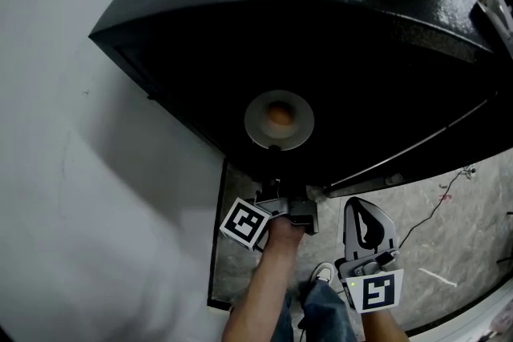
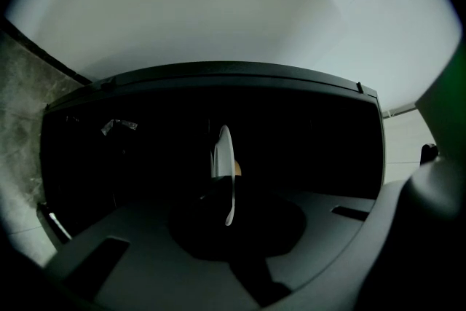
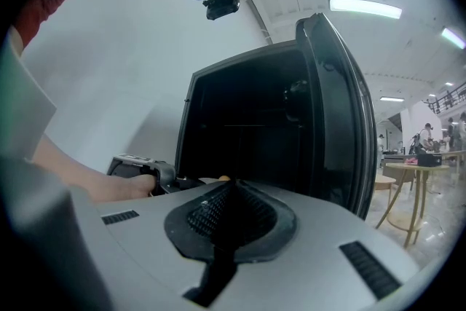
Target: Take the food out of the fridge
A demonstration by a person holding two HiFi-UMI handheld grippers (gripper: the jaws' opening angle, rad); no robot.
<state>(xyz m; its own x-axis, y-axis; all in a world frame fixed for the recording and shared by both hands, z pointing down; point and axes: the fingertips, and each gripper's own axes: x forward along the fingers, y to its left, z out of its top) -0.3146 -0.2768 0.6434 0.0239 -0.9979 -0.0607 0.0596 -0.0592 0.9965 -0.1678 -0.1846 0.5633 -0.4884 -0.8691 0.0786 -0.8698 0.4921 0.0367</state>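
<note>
Left gripper (image 1: 275,164) clamped on rim of round white plate (image 1: 256,120) | plate carries small orange food piece (image 1: 279,115), at open front of black fridge (image 1: 321,28) | right gripper (image 1: 363,210) jaws together, empty, below fridge's open door (image 3: 335,105)

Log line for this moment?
left tongs: shut on plate rim, food on plate | right tongs: shut, empty | fridge: door open

the dark fridge mouth (image 3: 240,120) seems clear, hemmed by its open door (image 3: 338,105) and wall (image 1: 64,172).
</note>
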